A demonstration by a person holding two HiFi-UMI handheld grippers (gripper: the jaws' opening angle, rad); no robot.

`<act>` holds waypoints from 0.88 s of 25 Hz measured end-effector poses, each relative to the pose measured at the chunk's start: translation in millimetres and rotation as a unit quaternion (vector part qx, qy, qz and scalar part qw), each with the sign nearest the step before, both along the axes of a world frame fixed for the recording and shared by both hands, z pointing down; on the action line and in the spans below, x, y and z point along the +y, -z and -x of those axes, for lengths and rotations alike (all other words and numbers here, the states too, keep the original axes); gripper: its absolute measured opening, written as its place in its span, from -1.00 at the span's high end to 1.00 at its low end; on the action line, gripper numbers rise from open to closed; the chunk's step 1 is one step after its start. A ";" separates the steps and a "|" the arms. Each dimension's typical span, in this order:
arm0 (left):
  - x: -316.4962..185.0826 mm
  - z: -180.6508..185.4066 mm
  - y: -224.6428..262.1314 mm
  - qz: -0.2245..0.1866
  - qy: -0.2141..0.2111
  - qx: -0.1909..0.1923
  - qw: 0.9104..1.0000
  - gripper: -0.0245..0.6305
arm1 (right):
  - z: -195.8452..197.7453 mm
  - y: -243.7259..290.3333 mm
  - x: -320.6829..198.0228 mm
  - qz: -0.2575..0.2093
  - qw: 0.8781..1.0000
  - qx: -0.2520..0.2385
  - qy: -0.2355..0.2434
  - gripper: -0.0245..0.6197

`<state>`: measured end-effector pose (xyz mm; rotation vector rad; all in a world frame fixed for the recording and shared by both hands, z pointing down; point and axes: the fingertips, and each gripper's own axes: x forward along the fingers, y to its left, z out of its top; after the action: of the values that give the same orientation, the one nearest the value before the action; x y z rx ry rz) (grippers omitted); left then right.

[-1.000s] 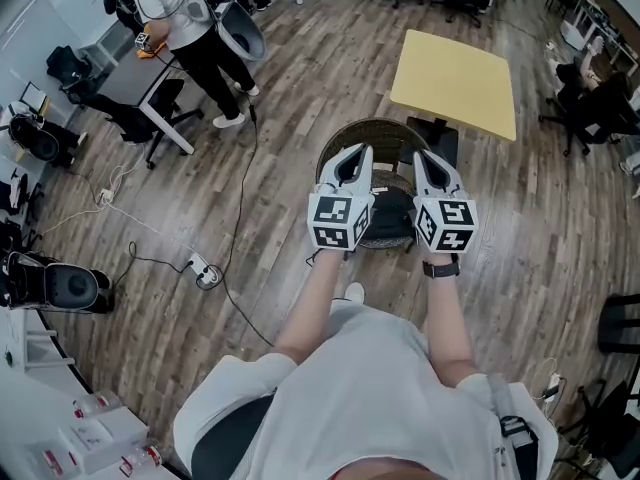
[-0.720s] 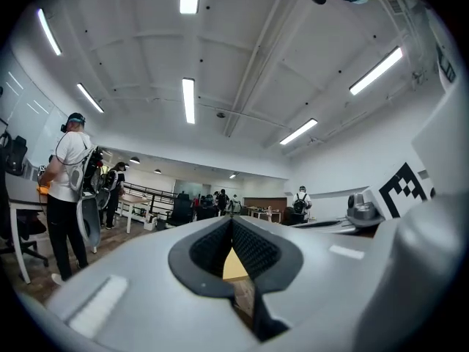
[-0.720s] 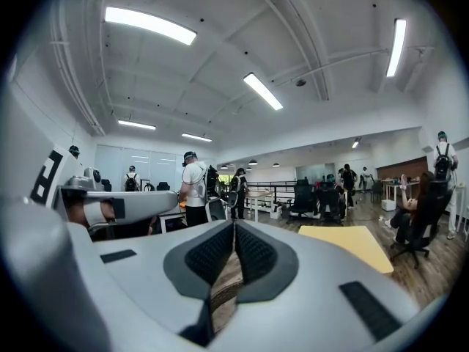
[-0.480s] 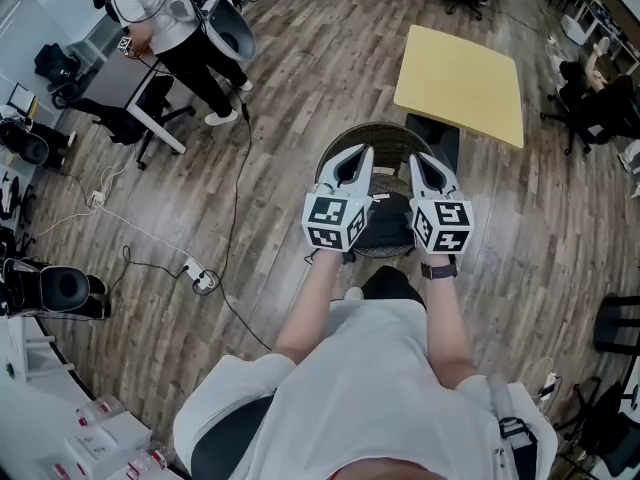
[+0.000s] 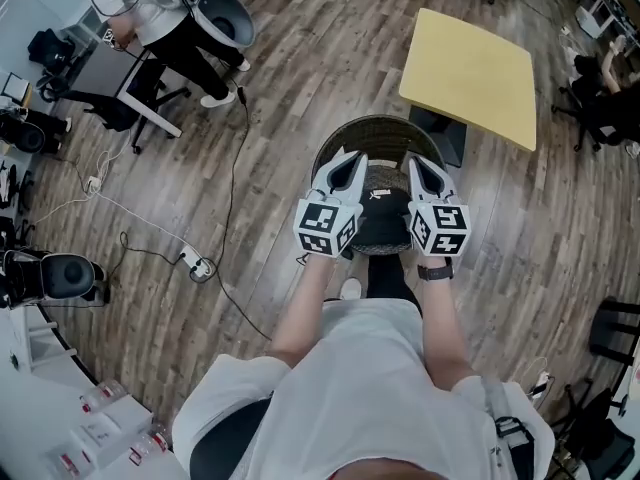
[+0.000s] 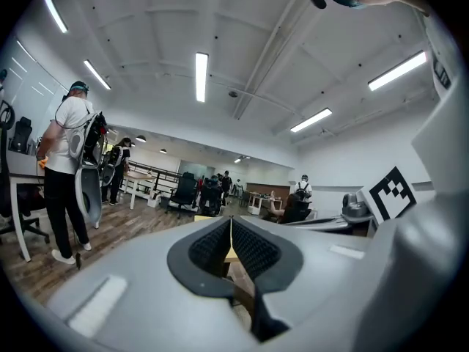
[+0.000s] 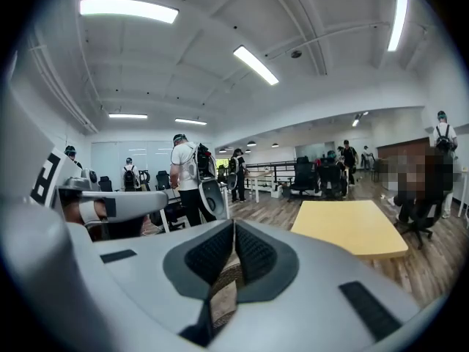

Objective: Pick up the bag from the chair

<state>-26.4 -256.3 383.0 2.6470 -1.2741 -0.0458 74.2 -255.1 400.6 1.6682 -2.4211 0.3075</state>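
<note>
Bag (image 5: 385, 226) | lay dark and slumped on the seat of the wicker chair (image 5: 372, 128), just off the yellow worktop's (image 5: 470, 63) near-left corner | looked soft and light, so pinch a top fold | your left gripper (image 5: 345, 168) and right gripper (image 5: 425, 173) hovered above it, jaws pressed together, holding nothing

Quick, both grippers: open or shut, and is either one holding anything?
Left gripper: shut, jaws together, nothing between them.
Right gripper: shut, jaws together, nothing between them.
</note>
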 end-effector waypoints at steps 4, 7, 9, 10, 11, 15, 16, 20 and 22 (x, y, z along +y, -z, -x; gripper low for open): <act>-13.1 -3.8 -32.1 0.038 -0.007 -0.002 0.999 0.89 | -4.3 -31.8 -16.3 0.035 0.999 -0.005 0.000 0.89; -22.0 -9.5 -58.6 0.063 -0.009 -0.009 0.998 0.89 | -9.9 -54.1 -23.8 0.054 0.999 -0.003 0.000 0.89; -27.1 -15.1 -77.8 0.085 -0.015 -0.013 0.996 0.89 | -15.8 -70.3 -26.6 0.067 0.998 -0.001 0.000 0.89; -29.0 -18.2 -87.0 0.097 -0.020 -0.014 0.995 0.89 | -19.2 -79.5 -27.5 0.076 0.997 -0.002 -0.001 0.89; -30.1 -21.3 -96.0 0.108 -0.024 -0.016 0.994 0.89 | -22.8 -89.5 -27.8 0.086 0.996 -0.002 -0.002 0.89; -32.9 -30.2 -134.4 0.150 -0.028 -0.027 0.988 0.88 | -34.5 -133.5 -29.8 0.133 0.991 -0.004 -0.005 0.89; -34.2 -31.7 -145.4 0.162 -0.027 -0.031 0.986 0.87 | -36.2 -144.4 -31.2 0.144 0.990 -0.003 -0.004 0.89; -34.1 -36.8 -196.8 0.207 -0.022 -0.047 0.977 0.83 | -38.5 -190.7 -29.3 0.183 0.983 0.008 0.007 0.89; -33.5 -38.0 -223.9 0.226 -0.020 -0.057 0.972 0.79 | -39.1 -215.2 -25.6 0.202 0.979 0.017 0.012 0.89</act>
<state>11.6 -289.8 607.0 2.3033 -1.1031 0.3637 113.3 -280.7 615.8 1.4499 -2.1660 0.7069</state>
